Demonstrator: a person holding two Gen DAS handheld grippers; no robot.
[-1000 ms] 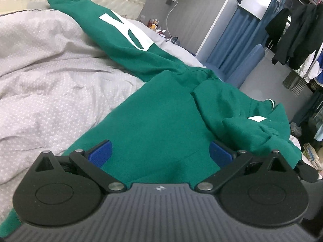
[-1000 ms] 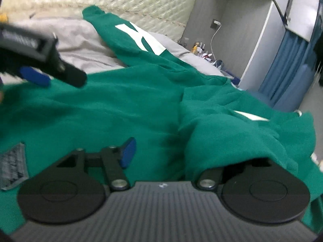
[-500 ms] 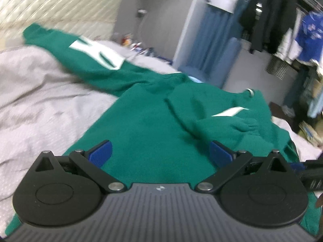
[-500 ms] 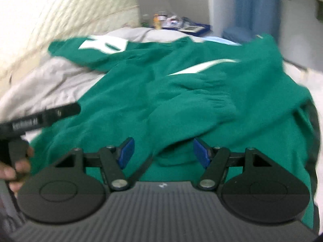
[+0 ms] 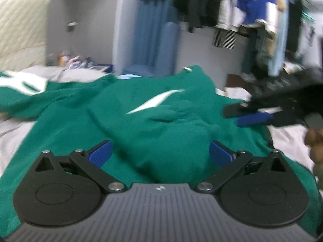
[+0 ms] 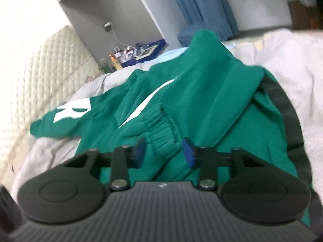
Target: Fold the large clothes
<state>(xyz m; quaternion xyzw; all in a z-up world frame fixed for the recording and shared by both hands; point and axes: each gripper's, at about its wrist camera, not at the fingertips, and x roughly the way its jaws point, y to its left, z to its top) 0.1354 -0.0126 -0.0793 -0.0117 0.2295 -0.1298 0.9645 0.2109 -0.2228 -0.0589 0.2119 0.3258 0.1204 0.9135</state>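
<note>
A large green sweatshirt [image 5: 161, 125] with white lettering lies spread on the bed, one sleeve folded across its body. My left gripper [image 5: 159, 154] hovers over the body cloth, jaws wide open and holding nothing. My right gripper [image 6: 164, 152] is just over the folded sleeve's ribbed cuff [image 6: 161, 129]. Its jaws are closing with the cuff between the blue pads, and I see no firm pinch. In the left wrist view the right gripper [image 5: 242, 115] reaches in from the right, with a hand [image 5: 315, 141] behind it. The other sleeve [image 6: 66, 117] stretches toward the headboard.
The grey-white bed cover [image 6: 282, 60] surrounds the sweatshirt. A quilted headboard [image 6: 50, 70] stands behind it, with a cluttered bedside stand [image 6: 129, 54] beside. Further back are a blue curtain [image 5: 153, 30] and a rail of hanging clothes [image 5: 242, 10].
Both grippers swung and rolled across the sweatshirt. The right gripper came over the folded sleeve's cuff and its jaws narrowed around it. The left gripper stayed wide open.
</note>
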